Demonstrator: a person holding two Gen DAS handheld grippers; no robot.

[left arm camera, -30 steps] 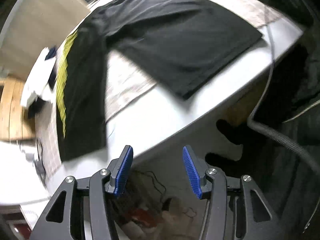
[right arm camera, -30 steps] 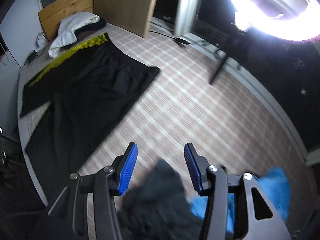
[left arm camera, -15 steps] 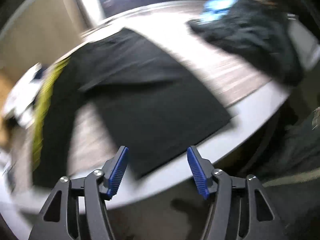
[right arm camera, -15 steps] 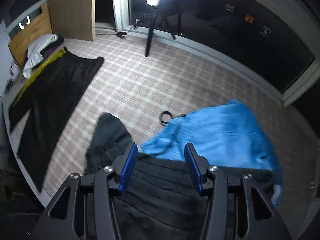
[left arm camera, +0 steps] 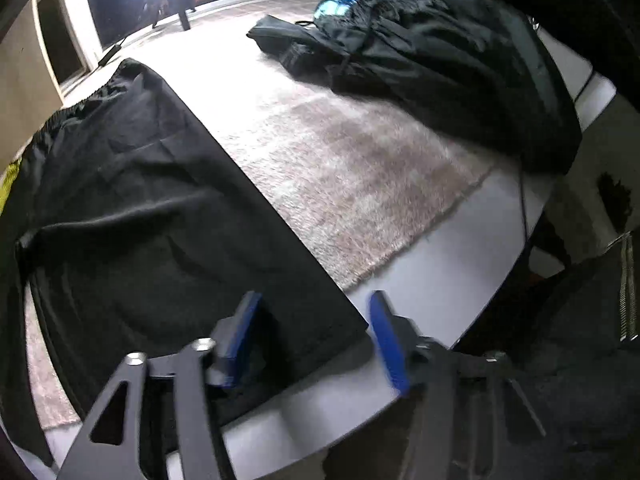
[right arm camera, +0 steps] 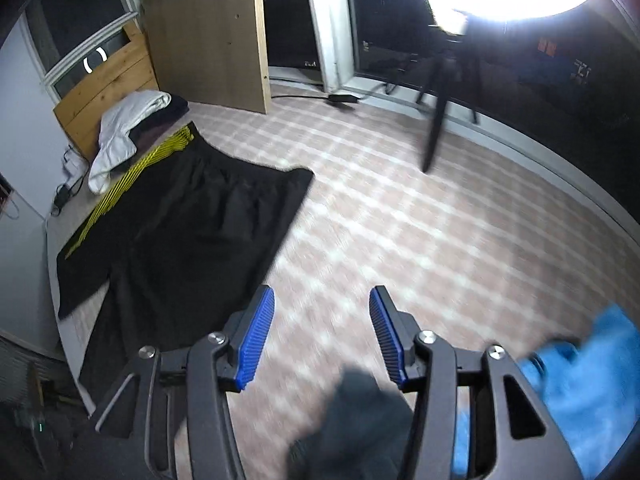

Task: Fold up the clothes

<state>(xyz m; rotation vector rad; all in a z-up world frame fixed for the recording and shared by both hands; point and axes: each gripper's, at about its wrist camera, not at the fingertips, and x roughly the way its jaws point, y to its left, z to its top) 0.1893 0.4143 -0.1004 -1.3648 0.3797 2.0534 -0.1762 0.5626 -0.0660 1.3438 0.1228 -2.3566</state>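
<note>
Left gripper [left arm camera: 310, 334]: ribbed blue pads apart, over the near hem of the flat black shorts [left arm camera: 152, 216]. Right gripper [right arm camera: 318, 334]: jaws apart, empty, above the checked cloth [right arm camera: 420, 240]. Crumpled dark pile [left arm camera: 448, 64] and blue knit [right arm camera: 588, 384] lie right.

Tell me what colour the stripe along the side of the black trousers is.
Yellow. The stripe on the black trousers shows best in the right wrist view.

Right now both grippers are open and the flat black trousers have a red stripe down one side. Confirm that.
Not quite: the stripe on the flat black trousers is yellow, as the right wrist view shows. Both the left gripper and right gripper are open.
</note>
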